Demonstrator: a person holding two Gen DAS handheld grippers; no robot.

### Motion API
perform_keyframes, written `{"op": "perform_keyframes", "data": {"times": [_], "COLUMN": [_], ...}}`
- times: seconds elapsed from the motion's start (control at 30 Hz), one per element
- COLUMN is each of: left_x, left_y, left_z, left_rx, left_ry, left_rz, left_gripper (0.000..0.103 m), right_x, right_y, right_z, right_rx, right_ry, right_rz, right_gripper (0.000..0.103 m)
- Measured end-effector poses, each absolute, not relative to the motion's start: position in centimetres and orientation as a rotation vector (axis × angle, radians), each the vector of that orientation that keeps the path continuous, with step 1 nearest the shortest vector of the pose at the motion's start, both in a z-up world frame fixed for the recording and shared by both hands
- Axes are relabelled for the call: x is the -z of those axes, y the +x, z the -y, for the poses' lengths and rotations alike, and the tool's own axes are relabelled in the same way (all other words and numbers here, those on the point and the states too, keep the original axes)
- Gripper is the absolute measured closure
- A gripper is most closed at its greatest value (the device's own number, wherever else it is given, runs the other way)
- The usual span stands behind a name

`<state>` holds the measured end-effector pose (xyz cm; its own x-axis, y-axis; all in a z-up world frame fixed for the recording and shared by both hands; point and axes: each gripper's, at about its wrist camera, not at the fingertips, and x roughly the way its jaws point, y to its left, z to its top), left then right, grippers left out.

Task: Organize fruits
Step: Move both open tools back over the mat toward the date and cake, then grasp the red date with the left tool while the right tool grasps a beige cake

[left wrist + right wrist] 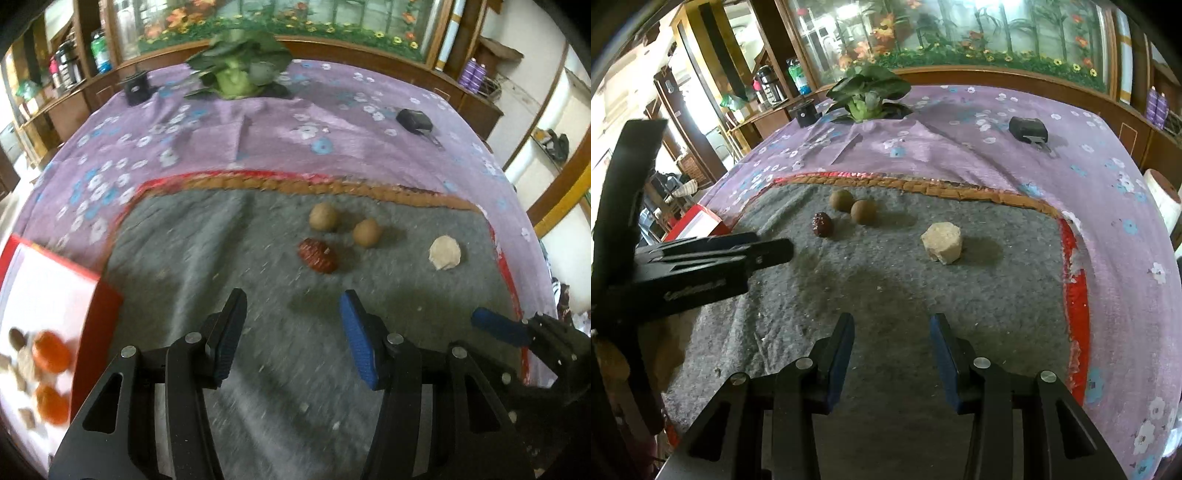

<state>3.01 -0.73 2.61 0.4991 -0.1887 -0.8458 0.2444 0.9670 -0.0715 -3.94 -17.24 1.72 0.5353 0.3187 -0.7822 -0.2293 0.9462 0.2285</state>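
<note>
While angled down over grey felt mat, left gripper with fingers spread about halfway, gap bare, gripping nothing, touching nothing. Ahead on mat: two round brown fruits near each other, dark red ridged fruit just in front of them, pale cream lump well apart to the right. Red-rimmed white tray at left edge, carrying two orange fruits plus small brownish pieces, blurred. Blue pad of right gripper poking in from the right. Purple floral cloth under the mat; leafy green vegetable and black pouch far back.

Right wrist view: right gripper fingers parted moderately, narrower than the left pair, nothing between, nothing touched, hanging above mat. Cream lump nearest ahead, faceted, resting on mat. Brown fruits touching or nearly, cannot tell which; dark red fruit just left of them. Left gripper seen side-on at left, above mat. Red tray partly hidden behind it. Vegetable and pouch on cloth at back.
</note>
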Motion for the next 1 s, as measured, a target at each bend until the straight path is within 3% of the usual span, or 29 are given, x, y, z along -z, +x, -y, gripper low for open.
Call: {"op": "perform_keyframes", "data": {"times": [0.37, 0.57, 1.0], "left_x": [-0.9, -1.0, -2.8], "left_y": [5.9, 5.6, 3.6], "left_z": [2.6, 2.6, 0.9], "left_rx": [0.356, 0.37, 0.346], "left_ry": [0.153, 0.189, 0.132], "left_rz": [-1.012, -0.984, -0.961], "left_gripper": [0.051, 0.077, 0.079], "right_x": [-1.9, -1.4, -0.5], "right_y": [-2.5, -1.3, 2.4], "right_z": [18.3, 18.9, 17.4], "right_rx": [-0.337, -0.309, -0.274], "right_ry": [0.113, 0.116, 0.018], "right_rz": [-0.935, -0.946, -0.953], "right_gripper": [0.06, 0.06, 0.061]}}
